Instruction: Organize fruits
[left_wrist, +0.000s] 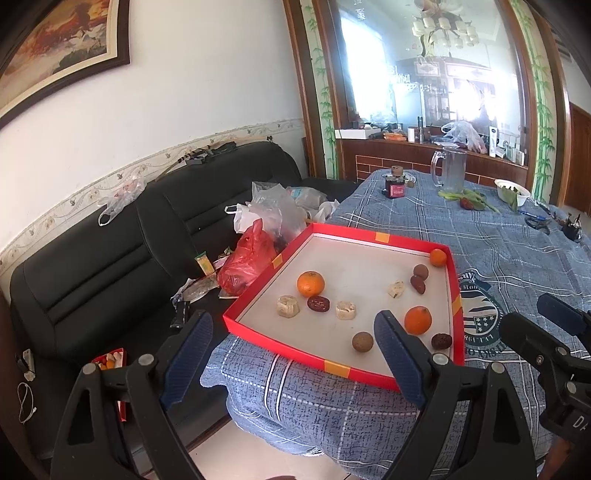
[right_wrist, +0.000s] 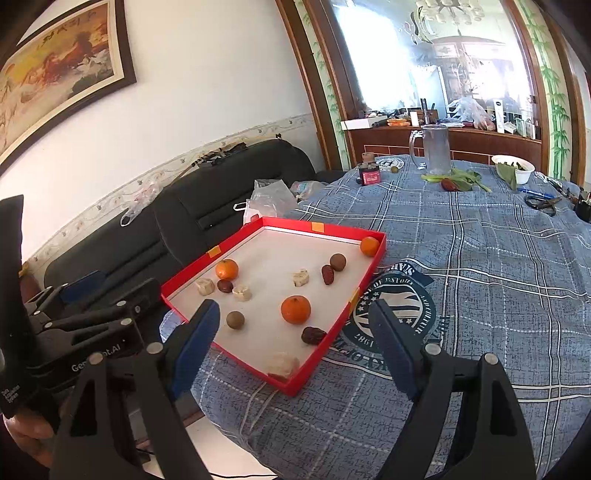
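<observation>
A red tray (left_wrist: 291, 249) (right_wrist: 371, 273) with a white floor sits at the table's near-left corner. It holds three oranges: one at the left (left_wrist: 310, 283) (right_wrist: 226, 269), one near the front (left_wrist: 417, 319) (right_wrist: 295, 309), a small one in the far corner (left_wrist: 438, 257) (right_wrist: 369, 246). Dark red dates (left_wrist: 318, 304) (right_wrist: 313, 335), round brown longans (left_wrist: 362, 341) (right_wrist: 235, 319) and pale cakes (left_wrist: 288, 306) (right_wrist: 283, 364) lie among them. My left gripper (left_wrist: 291, 363) is open and empty, held before the tray's near edge. My right gripper (right_wrist: 293, 356) is open and empty, above the tray's near corner.
The table has a blue plaid cloth (right_wrist: 491, 258). At its far end stand a glass pitcher (right_wrist: 436, 149), a dark jar (right_wrist: 369, 171), greens (right_wrist: 461, 179) and a white bowl (right_wrist: 515, 168). A black sofa (left_wrist: 110, 251) with plastic bags (left_wrist: 251, 258) is on the left.
</observation>
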